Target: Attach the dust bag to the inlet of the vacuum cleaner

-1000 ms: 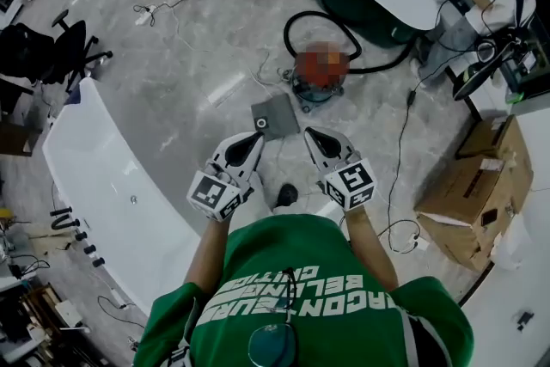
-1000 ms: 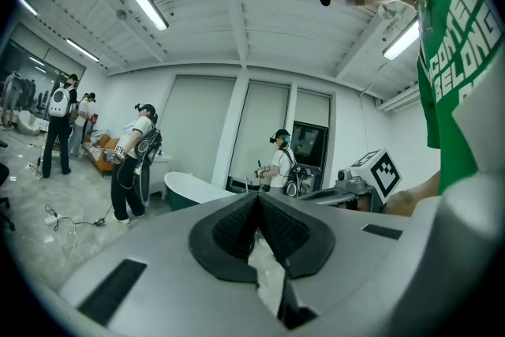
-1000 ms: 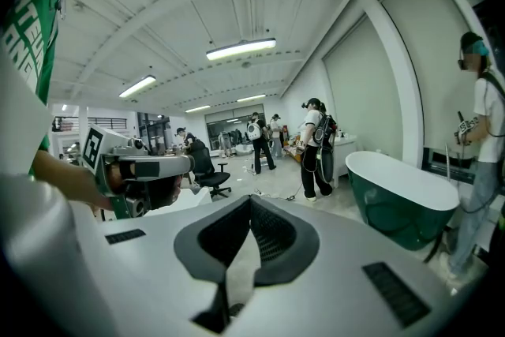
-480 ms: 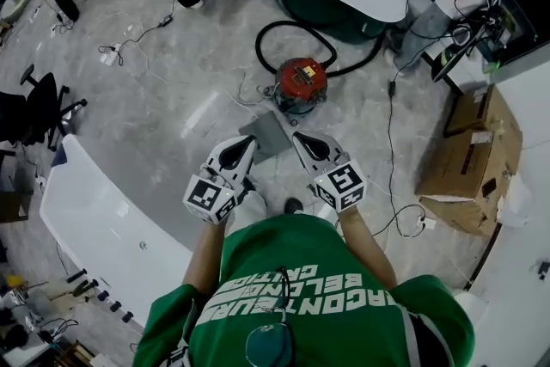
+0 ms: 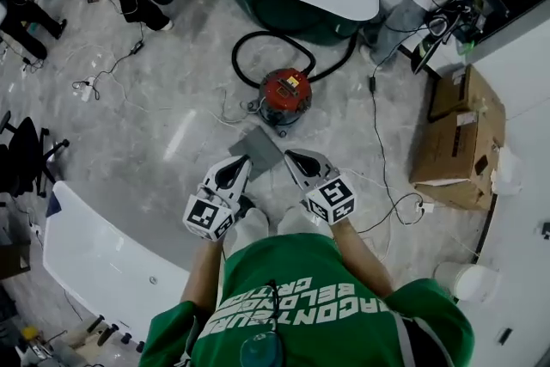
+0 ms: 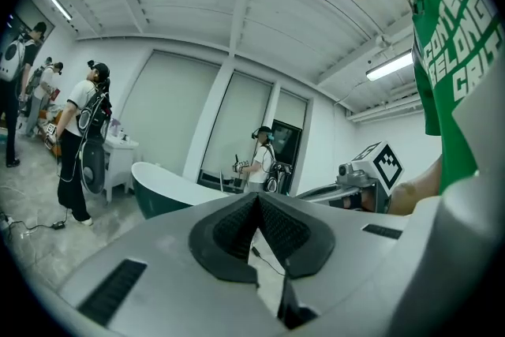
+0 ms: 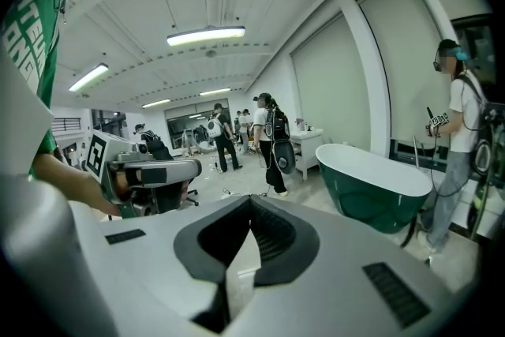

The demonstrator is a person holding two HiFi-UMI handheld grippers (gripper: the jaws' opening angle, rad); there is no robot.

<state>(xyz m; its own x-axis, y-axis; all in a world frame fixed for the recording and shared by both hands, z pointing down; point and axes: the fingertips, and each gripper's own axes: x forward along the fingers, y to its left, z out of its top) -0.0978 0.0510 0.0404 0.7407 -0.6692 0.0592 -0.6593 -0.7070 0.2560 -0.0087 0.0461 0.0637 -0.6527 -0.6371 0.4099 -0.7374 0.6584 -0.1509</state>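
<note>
By the round red vacuum cleaner lies a flat grey dust bag. Left gripper, right gripper — both closed, empty.

The inlet on the vacuum cleaner is too small to tell; the left hand-held gripper overlaps the dust bag.
</note>
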